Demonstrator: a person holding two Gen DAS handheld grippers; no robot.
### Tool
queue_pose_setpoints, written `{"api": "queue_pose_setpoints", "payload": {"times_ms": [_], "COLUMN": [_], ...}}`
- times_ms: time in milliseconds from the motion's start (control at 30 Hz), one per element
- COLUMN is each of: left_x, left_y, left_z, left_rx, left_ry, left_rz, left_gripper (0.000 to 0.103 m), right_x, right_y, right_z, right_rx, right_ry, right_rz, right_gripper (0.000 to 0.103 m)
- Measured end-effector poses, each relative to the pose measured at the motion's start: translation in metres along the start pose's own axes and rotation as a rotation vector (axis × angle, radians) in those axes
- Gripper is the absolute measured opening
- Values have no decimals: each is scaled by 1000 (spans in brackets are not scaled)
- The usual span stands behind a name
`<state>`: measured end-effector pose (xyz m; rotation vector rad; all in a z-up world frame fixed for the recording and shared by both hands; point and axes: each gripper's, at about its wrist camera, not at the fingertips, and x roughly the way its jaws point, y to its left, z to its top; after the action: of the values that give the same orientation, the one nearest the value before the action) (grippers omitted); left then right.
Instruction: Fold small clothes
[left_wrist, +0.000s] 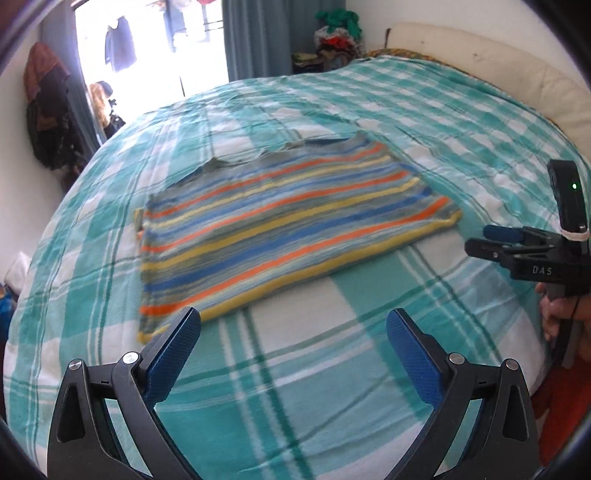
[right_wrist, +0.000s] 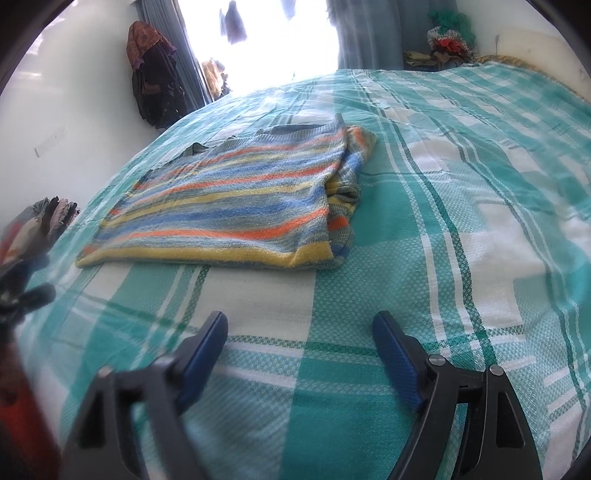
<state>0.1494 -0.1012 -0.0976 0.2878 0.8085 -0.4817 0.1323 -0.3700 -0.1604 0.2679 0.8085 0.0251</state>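
A striped knit sweater (left_wrist: 288, 225) in blue, orange, yellow and grey lies flat on the teal checked bedcover (left_wrist: 295, 387). In the right wrist view the sweater (right_wrist: 229, 206) shows its right side folded in, with a sleeve tucked along that edge. My left gripper (left_wrist: 293, 317) hovers open over the cover just in front of the sweater's near hem, with nothing between its blue pads. My right gripper (right_wrist: 300, 319) is open too and empty, a short way in front of the hem. It also shows at the right edge of the left wrist view, as the right gripper (left_wrist: 491, 240) in a hand.
A heap of clothes (left_wrist: 336, 37) sits past the bed's far corner, beside a curtain and a bright doorway. Dark garments (left_wrist: 48, 110) hang on the left wall. A cream headboard (left_wrist: 480, 62) runs along the far right. More clothes (right_wrist: 55, 214) lie off the bed's left side.
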Motion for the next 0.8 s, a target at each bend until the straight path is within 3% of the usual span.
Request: {"api": "queue_pose_setpoints", "payload": {"times_ms": [133,233,300,367,400,433,467,500,600,700,733,767,800], "left_x": [23,53,80,109,122,131,136,137,128,117,113,107,99], "left_y": [-69,-119,-145,-160,-163,-163,-158,-156,-150,-143,-138,-131,-121], "left_z": [37,58,69,75,78,79,79,81,81,81,82,83,83], "left_rx": [160,271,323,347,339,316,280,252,221,210,198,175,140], "left_ry": [-30,-25,2,35,53,73,79,74,37,10,4,-4,-16], "left_rz": [-131,-187,-181,-116,-97,-107,-131,-135,-155,-183,-190,-201,-210], "left_gripper": [100,92,91,88,82,57,22,11,8,8,7,7,7], "right_x": [-40,-40,-28,-8,6,21,40,58,114,166,178,184,184], "right_y": [-49,-83,-96,-101,-103,-103,-103,-101,-99,-99,-96,-90,-82], "right_z": [31,62,84,106,115,124,132,138,158,172,175,179,184], "right_rx": [177,254,245,218,210,212,221,233,263,375,403,403,391], "right_ry": [-97,-78,-38,15,47,80,116,152,200,250,258,259,254], "right_rz": [-7,24,65,124,162,203,243,275,271,308,321,304,280], "right_gripper": [80,80,80,80,80,80,80,80,80,78,69,33,11]}}
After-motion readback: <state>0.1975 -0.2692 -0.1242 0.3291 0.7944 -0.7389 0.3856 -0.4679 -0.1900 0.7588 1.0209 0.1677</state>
